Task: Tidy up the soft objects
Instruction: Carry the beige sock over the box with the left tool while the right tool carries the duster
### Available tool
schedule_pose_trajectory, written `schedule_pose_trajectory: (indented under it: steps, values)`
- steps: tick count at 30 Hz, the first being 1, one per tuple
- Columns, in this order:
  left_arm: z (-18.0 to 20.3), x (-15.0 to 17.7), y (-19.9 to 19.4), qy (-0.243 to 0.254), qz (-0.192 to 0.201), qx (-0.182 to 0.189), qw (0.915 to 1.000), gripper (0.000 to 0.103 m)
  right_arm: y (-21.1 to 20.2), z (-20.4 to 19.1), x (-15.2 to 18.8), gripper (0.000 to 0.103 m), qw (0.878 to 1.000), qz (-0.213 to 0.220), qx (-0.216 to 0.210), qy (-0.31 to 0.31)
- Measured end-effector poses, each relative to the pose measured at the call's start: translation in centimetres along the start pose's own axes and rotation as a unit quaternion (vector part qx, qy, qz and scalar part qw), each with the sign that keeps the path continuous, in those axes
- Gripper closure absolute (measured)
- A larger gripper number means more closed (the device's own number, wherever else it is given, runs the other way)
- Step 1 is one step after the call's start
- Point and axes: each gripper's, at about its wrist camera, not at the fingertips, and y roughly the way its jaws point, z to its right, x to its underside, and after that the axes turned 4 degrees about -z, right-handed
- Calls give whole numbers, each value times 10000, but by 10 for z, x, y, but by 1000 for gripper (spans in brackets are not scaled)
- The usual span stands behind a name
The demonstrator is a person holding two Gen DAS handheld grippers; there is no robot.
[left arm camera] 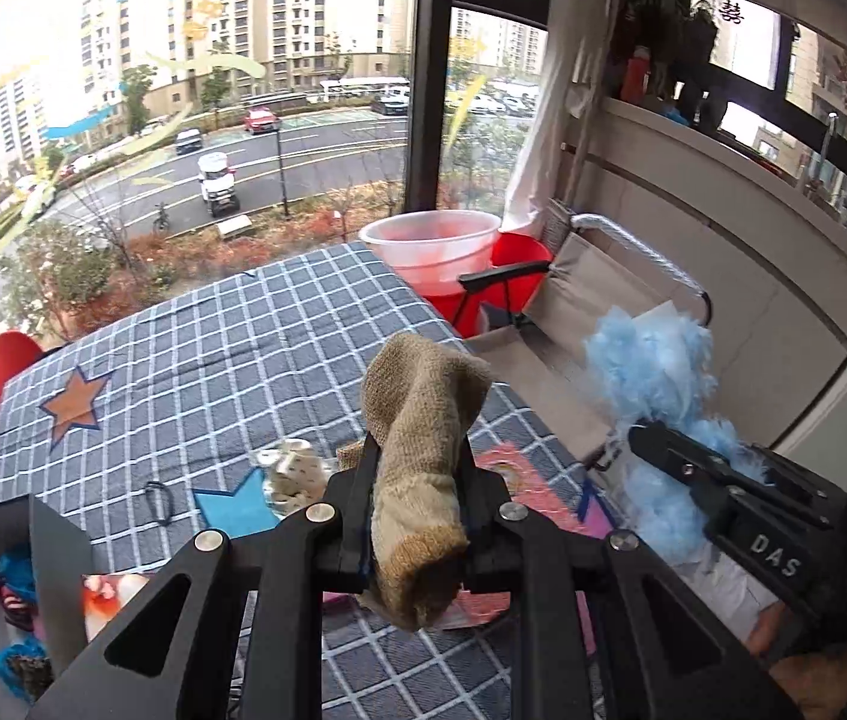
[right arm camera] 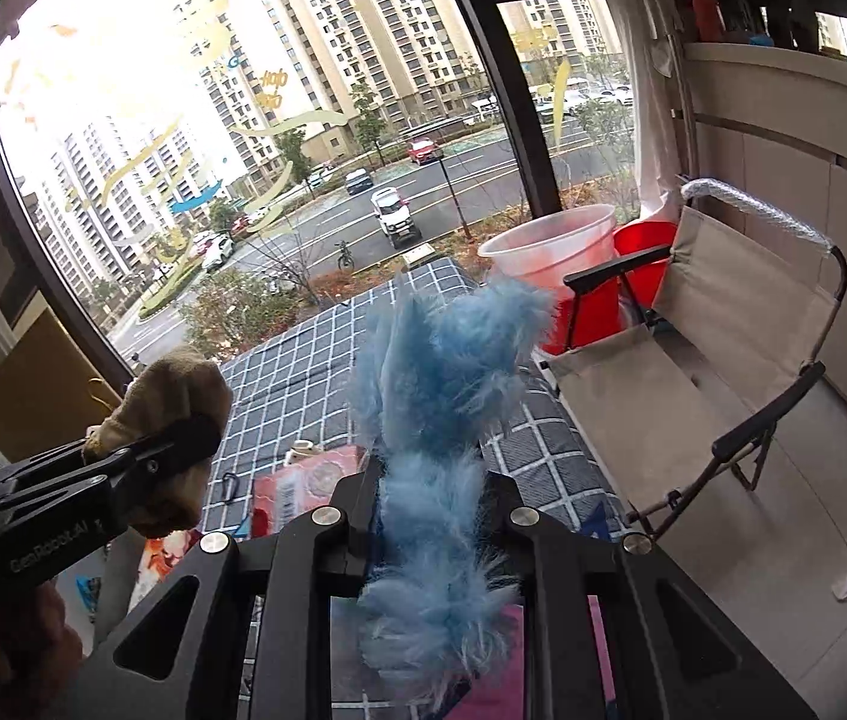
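Left gripper [left arm camera: 417, 468] clamps tan sock [left arm camera: 423, 438]; right gripper [right arm camera: 432, 486] clamps fluffy blue item [right arm camera: 441, 378], possibly another sock, above checked cloth [left arm camera: 213, 324].

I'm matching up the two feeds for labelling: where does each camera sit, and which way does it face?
Left wrist: behind the left tongs, shut on a tan sock, facing the checked table and window; right tongs at right.
Right wrist: behind the right tongs, shut on a blue fluffy piece; left tongs at left.
Shared: table, red bucket, folding chair.
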Motion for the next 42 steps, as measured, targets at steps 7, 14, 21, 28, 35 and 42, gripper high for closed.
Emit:
schedule_pose_trajectory:
  steps: [7,14,21,28,35,42]
  values:
    - [-70,30,-8,-438,-114,-644,9969,82,23,-53,-2,81,9983,-53,-504,-284]
    - [-134,67,-21,-1023,-241,-1007,9894,82,49,-108,10,81,9932,-346,-860,-701]
    - [-172,101,-26,-1417,-412,-1197,9818,82,70,-163,38,81,9842,-713,-1124,-1171]
    - [-196,131,-37,-1640,-498,-1310,9765,82,88,-208,73,81,9717,-1117,-1282,-1639]
    - [-223,158,-44,-1891,-579,-1482,9690,82,102,-249,103,81,9572,-1468,-1453,-2025]
    - [-250,186,-49,-2228,-697,-1547,9600,82,109,-286,130,81,9433,-1695,-1585,-2374]
